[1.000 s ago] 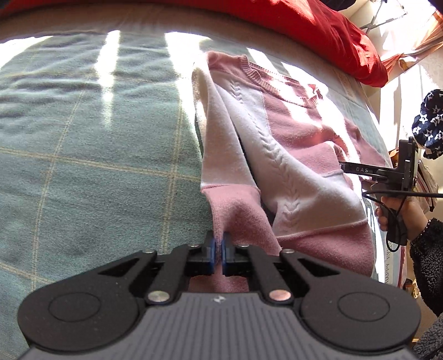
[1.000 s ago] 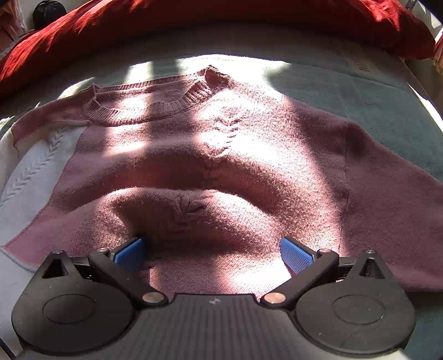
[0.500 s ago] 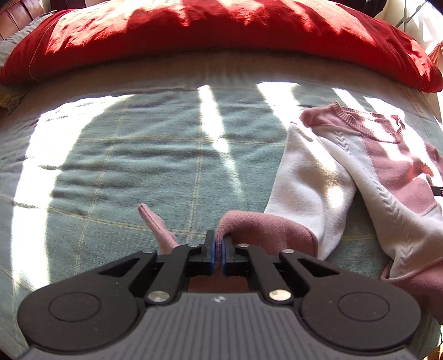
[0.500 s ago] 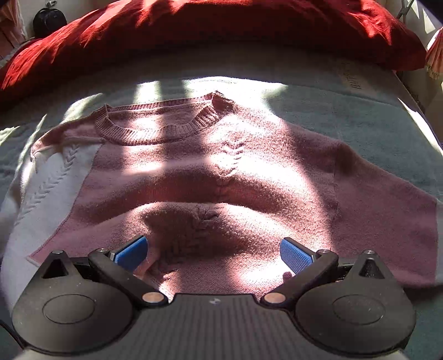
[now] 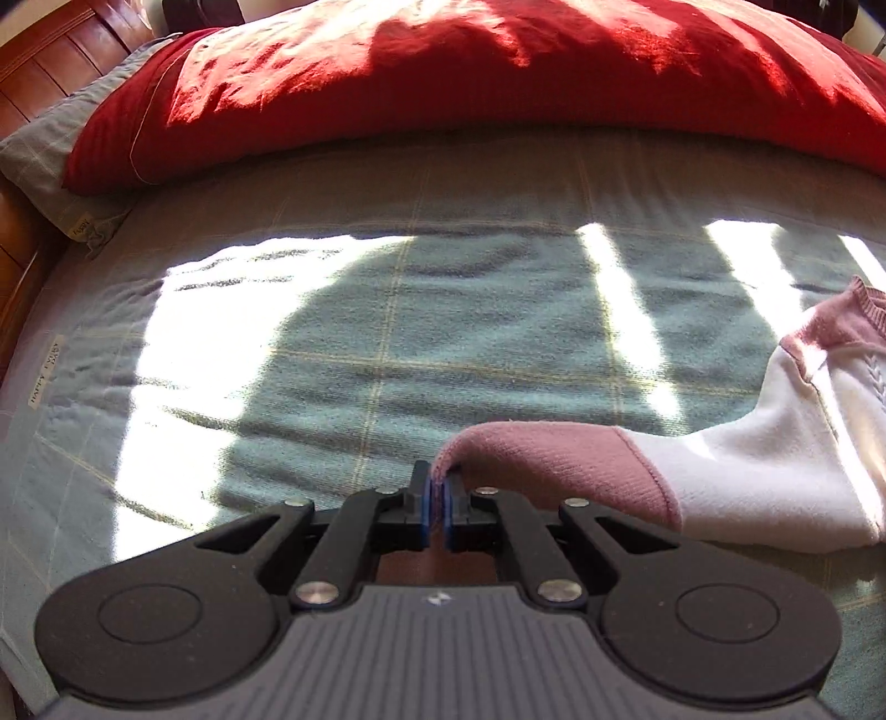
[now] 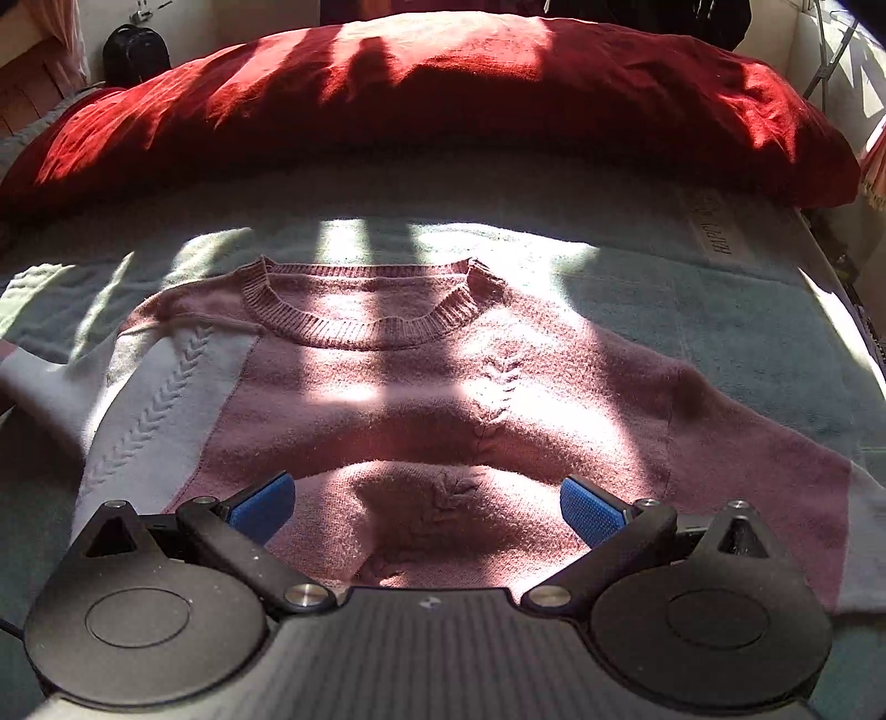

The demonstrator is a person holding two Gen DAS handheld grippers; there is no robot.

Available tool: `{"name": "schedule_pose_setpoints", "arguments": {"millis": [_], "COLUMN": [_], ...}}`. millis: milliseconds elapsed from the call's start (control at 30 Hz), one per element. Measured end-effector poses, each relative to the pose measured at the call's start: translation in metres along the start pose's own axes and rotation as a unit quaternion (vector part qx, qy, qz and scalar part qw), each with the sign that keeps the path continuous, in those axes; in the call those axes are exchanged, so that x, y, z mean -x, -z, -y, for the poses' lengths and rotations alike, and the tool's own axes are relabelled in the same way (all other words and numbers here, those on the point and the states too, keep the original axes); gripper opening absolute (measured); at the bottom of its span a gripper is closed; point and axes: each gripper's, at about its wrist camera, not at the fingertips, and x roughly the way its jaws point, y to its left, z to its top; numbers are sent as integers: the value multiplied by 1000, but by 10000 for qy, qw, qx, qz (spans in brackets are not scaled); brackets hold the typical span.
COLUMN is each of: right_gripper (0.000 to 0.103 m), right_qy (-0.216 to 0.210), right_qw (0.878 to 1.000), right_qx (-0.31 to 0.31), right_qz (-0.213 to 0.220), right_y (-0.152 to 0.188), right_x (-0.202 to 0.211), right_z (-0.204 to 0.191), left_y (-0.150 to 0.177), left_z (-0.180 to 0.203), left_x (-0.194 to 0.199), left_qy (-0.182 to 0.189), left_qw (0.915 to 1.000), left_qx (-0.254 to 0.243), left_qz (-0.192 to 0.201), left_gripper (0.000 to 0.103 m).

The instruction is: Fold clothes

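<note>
A pink and white knit sweater lies face up on the bed, collar toward the red pillow. My left gripper is shut on the pink cuff of its left sleeve. The sleeve stretches out sideways, pink at the cuff and white toward the body. My right gripper is open, its blue pads spread over the bunched lower front of the sweater, holding nothing. The sweater's right sleeve lies spread out to the right.
A green checked blanket covers the bed, with bright sun patches. A long red pillow lies across the head of the bed. A wooden headboard is at the far left. A black bag stands beyond the bed.
My left gripper has pulled the sleeve cuff out to the left, off the sweater body, so the sleeve now lies stretched sideways. The right gripper has drawn back a little and stays open.
</note>
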Motion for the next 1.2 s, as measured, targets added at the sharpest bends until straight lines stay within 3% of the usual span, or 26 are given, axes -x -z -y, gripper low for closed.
{"name": "schedule_pose_setpoints", "arguments": {"millis": [167,333,367,433,533,667,833,967,1033,1100,1167,1200], "right_gripper": [103,103,103,103,103,103,103,103,103,103,103,103], "right_qy": [42,78,55,40,42,33,-10,-82,-86,-83,-90,-95], "right_qw": [10000,10000,10000,10000,9999,9999,9999,9999,9998,9998,9998,9998], "right_qx": [77,54,46,70,120,126,135,145,170,184,181,173], "right_qz": [-22,-15,-26,-26,-28,-68,-90,-41,-8,25,58,62], "right_y": [0,0,0,0,1,2,1,-2,-4,-6,-9,-11], "right_x": [0,-1,-2,-2,-2,-4,-7,-6,-6,-4,-3,-4], "right_z": [-2,-2,-2,-4,-7,-10,-17,-25,-29,-33,-35,-36], "left_y": [-28,-39,-39,-37,-38,-40,-45,-31,-16,8,33,46], "left_z": [-12,-8,-7,-9,-21,-38,-57,-68,-75,-81,-88,-90], "left_x": [-21,-42,-45,-47,-44,-40,-34,-28,-21,-13,-5,-5], "left_qy": [-290,-326,-327,-176,-179,-208,-401,-318,-185,273,758,1092], "left_qw": [9996,9990,9988,9992,9995,9989,9970,9946,9886,9738,9503,9336], "left_qx": [-38,-202,-239,-187,53,386,663,993,1493,2258,3018,3412], "left_qz": [11,-229,-284,-310,-249,-159,32,11,14,-10,-41,-74], "left_gripper": [2,5,12,12,18,37,36,36,36,37,43,45]}}
